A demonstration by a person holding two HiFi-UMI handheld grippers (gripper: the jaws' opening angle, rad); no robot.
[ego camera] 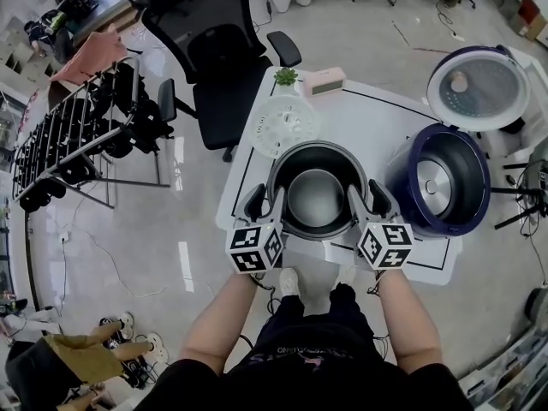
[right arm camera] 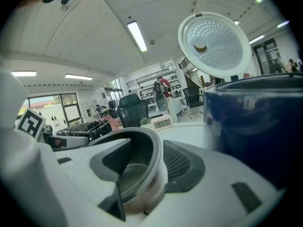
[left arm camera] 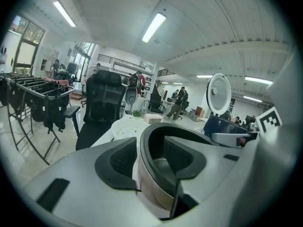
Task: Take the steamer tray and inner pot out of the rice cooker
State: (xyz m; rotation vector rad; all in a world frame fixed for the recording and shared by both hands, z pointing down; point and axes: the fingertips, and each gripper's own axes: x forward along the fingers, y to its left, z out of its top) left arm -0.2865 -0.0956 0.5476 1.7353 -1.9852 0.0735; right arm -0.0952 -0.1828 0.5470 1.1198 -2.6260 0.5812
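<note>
Inner pot [ego camera: 315, 197]: found outside the rice cooker [ego camera: 438, 182], just beside it, over the near edge of the surface [ego camera: 377, 118]; whether it was set down could not be told.
Fingers: its rim was clamped by the left gripper [ego camera: 267, 202] and right gripper [ego camera: 368, 199], one finger inside, one outside.
Handling: judged stiff, smooth, slippery metal; best taken by opposite rim points and kept level.
Steamer tray [ego camera: 285, 127]: laid behind the pot.

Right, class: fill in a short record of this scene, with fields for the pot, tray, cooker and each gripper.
inner pot: out of the cooker, over the white table; resting or lifted, cannot tell
left gripper: jaws clamp the pot's left rim
right gripper: jaws clamp the pot's right rim
steamer tray: on the table, behind the pot
rice cooker: lid open, cavity empty, right of the pot
</note>
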